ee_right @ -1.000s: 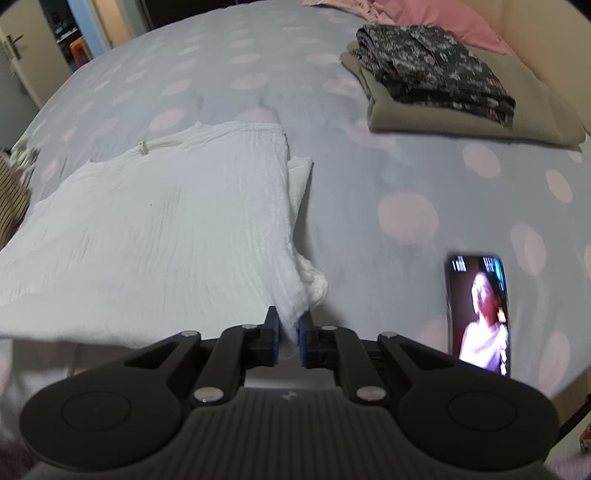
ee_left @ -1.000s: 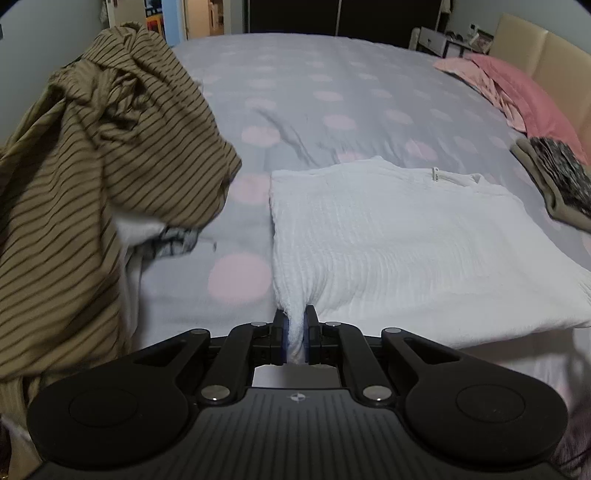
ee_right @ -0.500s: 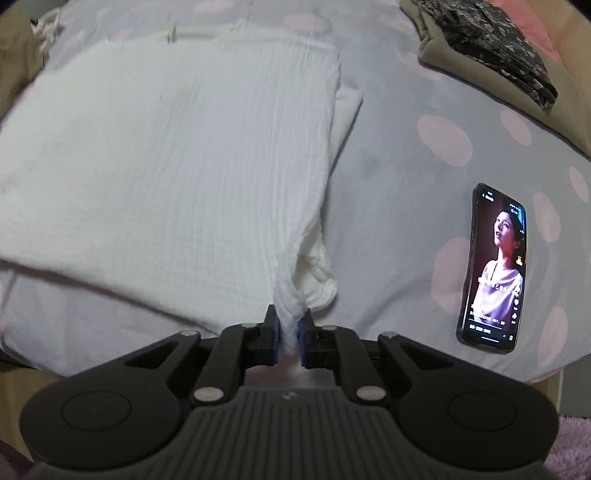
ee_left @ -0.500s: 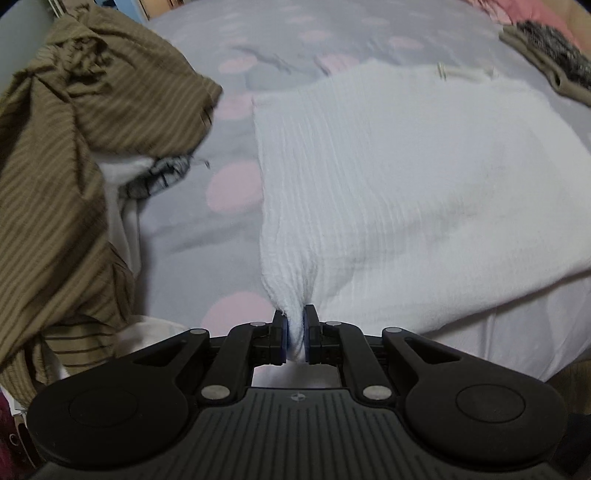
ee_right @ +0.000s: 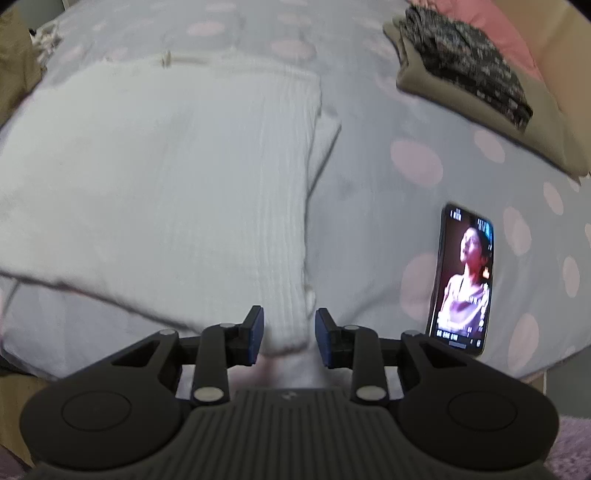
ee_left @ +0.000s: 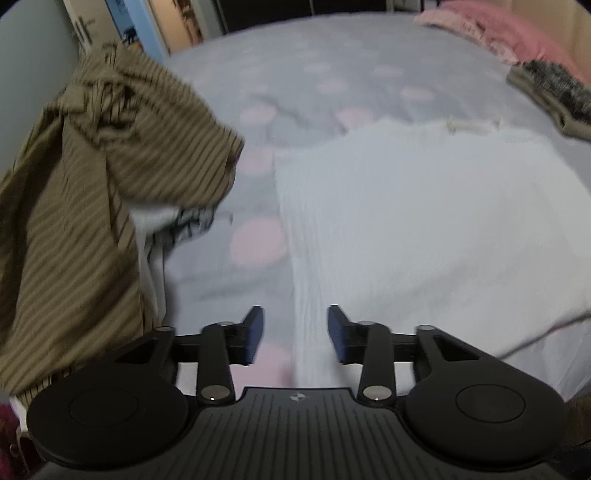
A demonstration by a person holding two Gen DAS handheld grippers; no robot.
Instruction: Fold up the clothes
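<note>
A white crinkled garment (ee_left: 424,221) lies spread flat on the grey bedspread with pink dots (ee_left: 314,66). My left gripper (ee_left: 294,334) hovers over its near left corner; its jaws are opening, the hem lies loose between them and the pads stand off the cloth. In the right wrist view the same white garment (ee_right: 166,177) fills the left half. My right gripper (ee_right: 289,334) is at its near right corner, jaws opening, with the cloth's corner slack between the pads.
A heap of brown striped clothing (ee_left: 92,192) rises at the left. A folded stack, dark floral on olive (ee_right: 469,74), sits at the far right by pink pillows (ee_left: 498,33). A lit phone (ee_right: 463,277) lies on the bedspread right of my right gripper.
Both grippers were shut on the garment's near corners; both have since let go and stand apart. The cloth has dropped onto the bed and both views have sunk and rolled slightly.
</note>
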